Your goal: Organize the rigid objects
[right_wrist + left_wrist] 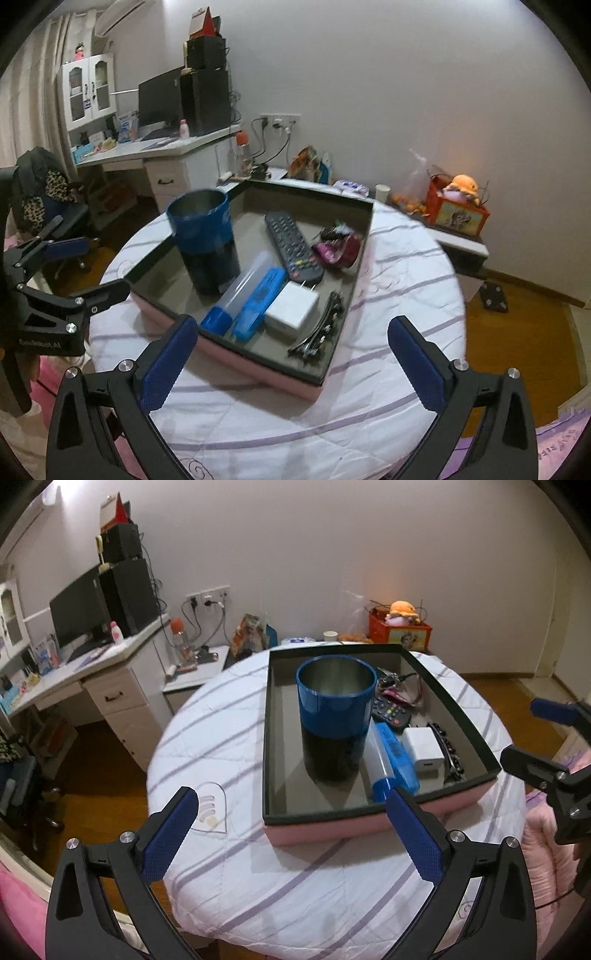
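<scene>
A pink box [369, 821] [236, 360] with a dark rim sits on the round table. Inside it stand a blue-and-black can [334, 716] [205, 240], a clear tube with a blue cap [380, 768] [236, 291], a blue case [397, 755] [260, 301], a white charger [423, 751] [291, 308], a black remote [391, 712] [293, 245], a black hair clip [448, 751] [319, 334] and a purple wrapper [338, 247]. My left gripper [291, 812] hangs open in front of the box, holding nothing. Over the box's near corner, my right gripper [293, 341] is likewise open and holds nothing.
A striped white cloth [295, 886] covers the table, with a small clear packet [210, 808] lying left of the box. A white desk [92, 664] with a monitor stands at left, a red box with a plush toy [400, 626] at the back, wooden floor around.
</scene>
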